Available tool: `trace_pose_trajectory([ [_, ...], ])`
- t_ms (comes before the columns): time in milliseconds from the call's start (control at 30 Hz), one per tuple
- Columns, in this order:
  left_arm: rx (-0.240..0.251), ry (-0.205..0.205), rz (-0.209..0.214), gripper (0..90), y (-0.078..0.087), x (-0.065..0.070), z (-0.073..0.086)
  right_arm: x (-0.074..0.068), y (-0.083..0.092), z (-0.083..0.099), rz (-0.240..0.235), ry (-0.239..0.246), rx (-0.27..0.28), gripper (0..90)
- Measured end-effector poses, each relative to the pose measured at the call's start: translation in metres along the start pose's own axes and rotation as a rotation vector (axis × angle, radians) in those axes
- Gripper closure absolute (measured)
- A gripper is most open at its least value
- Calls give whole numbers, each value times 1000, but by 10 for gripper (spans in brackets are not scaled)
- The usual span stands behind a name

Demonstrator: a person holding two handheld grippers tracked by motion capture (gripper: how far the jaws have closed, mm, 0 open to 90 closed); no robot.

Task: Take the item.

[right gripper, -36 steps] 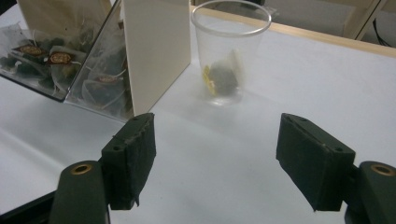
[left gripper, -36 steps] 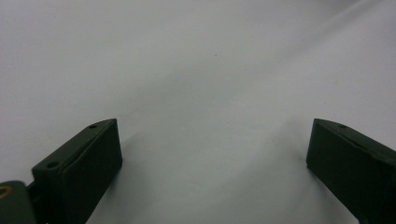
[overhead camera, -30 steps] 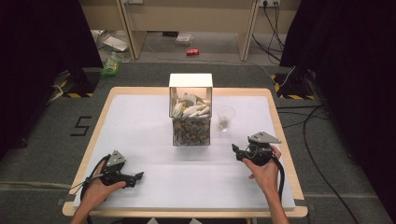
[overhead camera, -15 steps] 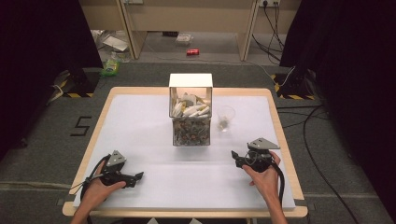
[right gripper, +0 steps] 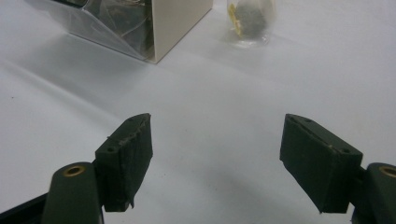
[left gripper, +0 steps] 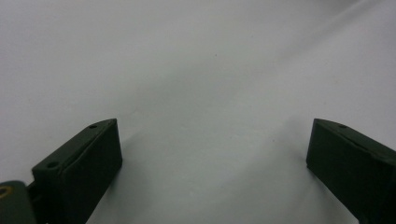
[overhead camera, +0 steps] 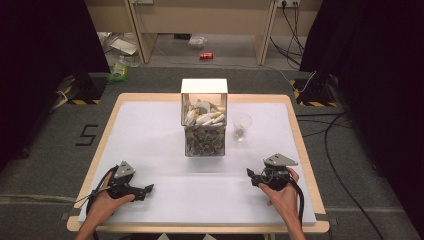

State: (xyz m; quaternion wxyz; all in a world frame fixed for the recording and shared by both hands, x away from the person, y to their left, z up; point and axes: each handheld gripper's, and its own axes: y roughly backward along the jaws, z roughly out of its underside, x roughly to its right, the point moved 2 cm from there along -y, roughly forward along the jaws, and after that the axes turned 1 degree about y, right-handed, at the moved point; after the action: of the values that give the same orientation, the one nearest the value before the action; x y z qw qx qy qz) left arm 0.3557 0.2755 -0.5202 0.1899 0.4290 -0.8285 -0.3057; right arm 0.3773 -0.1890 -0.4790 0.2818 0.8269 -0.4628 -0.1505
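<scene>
Since a second ago, only my right gripper (overhead camera: 250, 174) has shifted, sliding a little nearer my edge of the table (overhead camera: 150, 130), while my left gripper (overhead camera: 148, 188) has kept its place; both have jaws standing wide apart with nothing between them. I judge I am at the start, about to fetch something, and the next move calls for carrying the right gripper forward to the single clear cup (overhead camera: 242, 126), which holds one teabag just right of the one clear box (overhead camera: 204, 127) of sachets mid-table.
</scene>
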Motion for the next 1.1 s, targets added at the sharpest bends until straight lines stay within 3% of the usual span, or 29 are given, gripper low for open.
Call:
trace_pose_trajectory([
  [600,1,-1,-1,28,0,0,0,-6,5,16,-9,10,-32,257],
  [833,1,0,-1,28,0,0,0,-7,3,22,-12,8,-54,248],
  [1033,1,0,-1,29,0,0,0,-8,-4,33,-13,25,-113,228],
  [1100,1,-1,-1,29,0,0,0,-8,-5,35,-14,19,-98,222],
])
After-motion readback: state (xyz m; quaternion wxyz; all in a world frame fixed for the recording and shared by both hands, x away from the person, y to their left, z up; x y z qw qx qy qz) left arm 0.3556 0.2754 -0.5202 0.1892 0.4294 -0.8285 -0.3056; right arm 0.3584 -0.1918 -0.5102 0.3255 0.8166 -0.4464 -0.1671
